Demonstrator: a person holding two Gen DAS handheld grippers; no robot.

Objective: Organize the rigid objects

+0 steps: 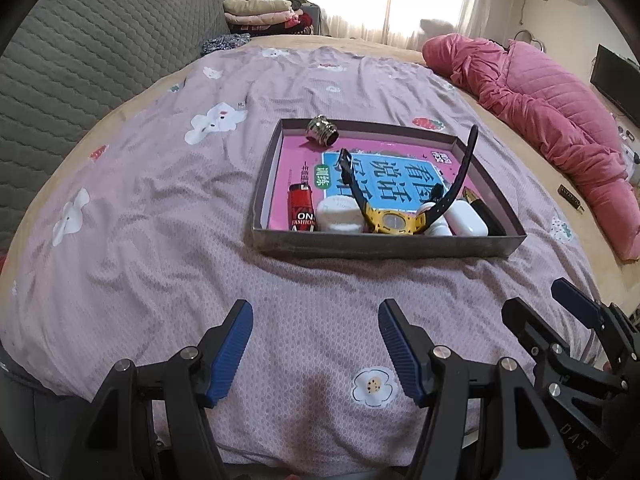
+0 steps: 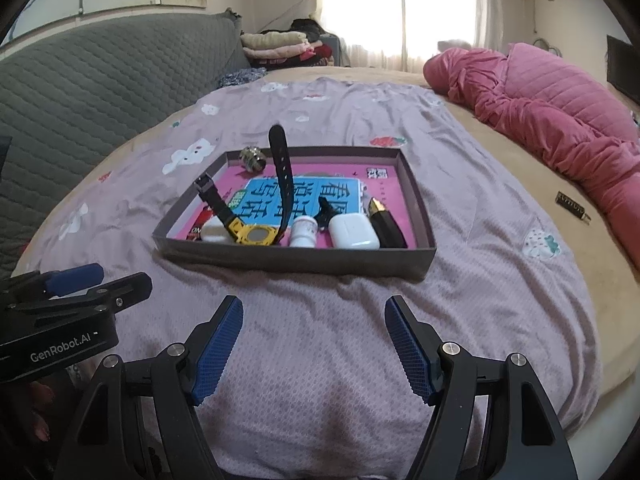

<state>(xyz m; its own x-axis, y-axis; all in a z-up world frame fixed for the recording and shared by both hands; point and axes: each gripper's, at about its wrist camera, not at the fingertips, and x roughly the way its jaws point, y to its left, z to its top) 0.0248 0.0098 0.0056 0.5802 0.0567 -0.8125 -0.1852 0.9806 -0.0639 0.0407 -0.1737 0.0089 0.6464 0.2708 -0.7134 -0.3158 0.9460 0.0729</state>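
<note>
A shallow grey box tray (image 1: 384, 245) (image 2: 296, 262) with a pink printed bottom lies on the bed. In it are a yellow watch with black strap (image 1: 394, 221) (image 2: 256, 236), a white earbud case (image 1: 466, 219) (image 2: 354, 232), a white round jar (image 1: 338, 216) (image 2: 214, 232), a small white bottle (image 2: 303, 232), a red lighter (image 1: 301, 207), a black and gold pen (image 2: 386, 224) and a metal fitting (image 1: 322, 130) (image 2: 253, 159). My left gripper (image 1: 316, 344) is open and empty, short of the tray. My right gripper (image 2: 314, 340) is open and empty, also short of it.
The bed has a purple patterned sheet (image 1: 160, 200) (image 2: 480, 280). A pink quilt (image 1: 560, 112) (image 2: 560, 120) lies along the right. A small dark object (image 1: 570, 197) (image 2: 572, 207) rests on the tan sheet. A grey padded headboard (image 1: 80, 60) is at the left.
</note>
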